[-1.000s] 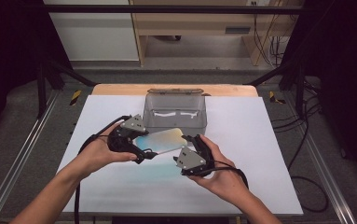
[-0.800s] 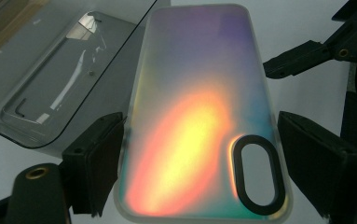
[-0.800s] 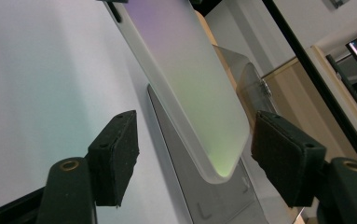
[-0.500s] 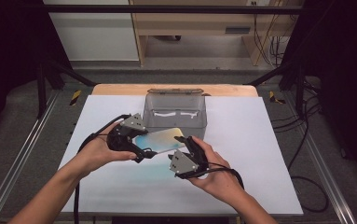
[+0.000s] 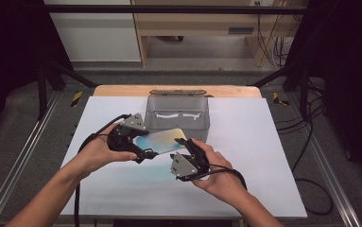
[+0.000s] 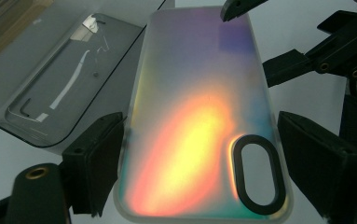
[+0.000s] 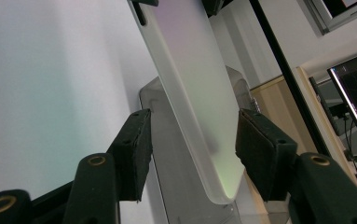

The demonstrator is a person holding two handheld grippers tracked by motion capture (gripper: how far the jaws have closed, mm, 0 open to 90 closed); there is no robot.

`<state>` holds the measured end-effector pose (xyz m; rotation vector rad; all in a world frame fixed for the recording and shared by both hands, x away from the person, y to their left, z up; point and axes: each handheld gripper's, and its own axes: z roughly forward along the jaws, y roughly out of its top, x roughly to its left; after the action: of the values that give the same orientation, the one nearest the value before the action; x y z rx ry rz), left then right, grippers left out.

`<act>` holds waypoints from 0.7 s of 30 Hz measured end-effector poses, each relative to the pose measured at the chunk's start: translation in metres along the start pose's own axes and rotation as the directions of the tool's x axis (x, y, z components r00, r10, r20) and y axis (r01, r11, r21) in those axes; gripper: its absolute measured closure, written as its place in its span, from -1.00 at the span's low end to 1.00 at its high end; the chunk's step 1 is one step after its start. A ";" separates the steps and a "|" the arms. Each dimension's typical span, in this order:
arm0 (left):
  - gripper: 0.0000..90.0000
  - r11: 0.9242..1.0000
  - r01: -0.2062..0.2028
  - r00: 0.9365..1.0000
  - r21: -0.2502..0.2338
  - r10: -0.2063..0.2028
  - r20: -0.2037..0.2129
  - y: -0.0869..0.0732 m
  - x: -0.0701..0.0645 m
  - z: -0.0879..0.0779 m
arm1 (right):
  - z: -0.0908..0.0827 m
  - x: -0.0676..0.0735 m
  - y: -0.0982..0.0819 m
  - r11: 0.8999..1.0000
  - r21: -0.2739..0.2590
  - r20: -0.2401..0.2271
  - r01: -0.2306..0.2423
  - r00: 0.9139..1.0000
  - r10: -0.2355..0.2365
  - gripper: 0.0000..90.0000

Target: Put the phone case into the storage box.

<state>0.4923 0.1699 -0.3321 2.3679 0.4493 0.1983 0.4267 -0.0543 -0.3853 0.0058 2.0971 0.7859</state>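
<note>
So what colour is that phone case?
Iridescent rainbow phone case: orange, yellow, purple, teal. Best in the left gripper view.

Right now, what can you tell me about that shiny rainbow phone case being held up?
The phone case is a thin, frosted, translucent shell with an iridescent sheen running from blue and purple to yellow and orange, rounded corners and a black-rimmed oval camera cut-out. It is held off the white table, in front of a clear plastic box. The left gripper is shut on its camera end. The right gripper has been closing around the far end, pads not yet pressing.

Iridescent phone case — frosted, rainbow-sheened, oval black-rimmed camera cutout — tilted above the white table, off its surface.
</note>
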 end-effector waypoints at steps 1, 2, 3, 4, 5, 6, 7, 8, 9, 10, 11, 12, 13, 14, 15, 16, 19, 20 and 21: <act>-0.61 1.000 0.000 1.000 0.000 0.000 0.000 0.000 0.000 0.000 | 0.000 0.000 0.000 1.000 0.000 0.000 0.000 1.000 0.000 0.02; -0.61 1.000 0.000 1.000 0.001 0.000 0.001 0.000 0.000 0.000 | 0.000 0.000 0.001 1.000 -0.001 0.005 0.012 1.000 -0.012 0.03; -0.61 1.000 0.001 1.000 0.000 -0.001 0.002 0.000 0.000 0.000 | 0.000 0.000 0.001 1.000 -0.002 0.007 0.012 1.000 -0.012 0.04; -0.61 1.000 0.001 1.000 0.000 -0.001 0.002 0.000 0.000 0.000 | 0.000 0.000 0.001 1.000 -0.002 0.007 0.012 1.000 -0.012 0.04; -0.61 1.000 0.002 1.000 -0.001 -0.002 0.001 0.000 0.001 0.000 | 0.000 0.000 0.001 1.000 -0.002 0.013 0.015 1.000 -0.015 0.06; -0.61 1.000 0.002 1.000 -0.002 -0.002 0.001 0.000 0.001 -0.001 | 0.000 0.000 0.002 1.000 -0.003 0.013 0.019 1.000 -0.019 0.07; -0.61 1.000 0.003 1.000 -0.003 -0.003 0.001 0.001 0.001 -0.001 | 0.000 0.000 0.002 1.000 -0.003 0.013 0.021 1.000 -0.021 0.07; -0.61 1.000 0.004 1.000 -0.005 -0.004 0.001 0.001 0.001 -0.001 | 0.000 0.001 0.002 1.000 -0.003 0.014 0.024 1.000 -0.024 0.08; -0.61 1.000 0.004 1.000 -0.005 -0.004 0.002 0.001 0.001 -0.001 | 0.000 0.001 0.002 0.999 -0.003 0.015 0.032 0.999 -0.032 0.09; -0.61 1.000 0.005 1.000 -0.006 -0.005 0.003 0.001 0.001 -0.002 | 0.000 0.001 0.003 0.999 -0.003 0.018 0.035 0.999 -0.035 0.09; -0.61 1.000 0.005 1.000 -0.007 -0.005 0.005 0.001 0.001 -0.002 | 0.000 0.001 0.003 0.999 -0.003 0.020 0.038 0.999 -0.038 0.10; -0.61 1.000 0.004 1.000 -0.006 -0.004 0.004 0.002 0.001 -0.003 | 0.000 0.001 0.003 0.999 -0.004 0.022 0.044 0.999 -0.044 0.10; -0.61 1.000 0.004 1.000 -0.006 -0.004 0.001 0.002 0.001 -0.004 | 0.000 0.001 0.004 0.999 -0.003 0.025 0.048 0.999 -0.048 0.10; -0.61 1.000 0.003 1.000 -0.007 -0.003 0.001 0.003 0.002 -0.004 | 0.000 0.001 0.004 0.999 -0.003 0.027 0.050 0.998 -0.050 0.11; -0.61 1.000 0.005 1.000 -0.009 -0.005 0.000 0.004 0.002 -0.005 | 0.000 0.000 0.004 0.999 -0.004 0.030 0.049 0.998 -0.049 0.12; -0.61 1.000 0.006 1.000 -0.012 -0.006 0.003 0.004 0.002 -0.006 | -0.001 0.000 0.004 0.999 -0.004 0.032 0.050 0.998 -0.050 0.12; -0.61 1.000 0.007 1.000 -0.010 -0.007 0.000 0.006 0.003 -0.008 | -0.001 -0.001 0.005 0.998 -0.003 0.036 0.057 0.998 -0.057 0.14; -0.61 1.000 0.006 1.000 -0.009 -0.006 -0.001 0.006 0.003 -0.008 | -0.001 -0.002 0.006 0.998 -0.004 0.037 0.060 0.997 -0.060 0.15; -0.61 1.000 0.009 1.000 -0.012 -0.009 -0.002 0.007 0.004 -0.008 | -0.001 -0.002 0.006 0.998 -0.004 0.039 0.064 0.997 -0.064 0.16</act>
<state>0.4953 0.1720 -0.3215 2.3536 0.4578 0.1986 0.4257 -0.0508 -0.3799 -0.0482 2.0484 0.7475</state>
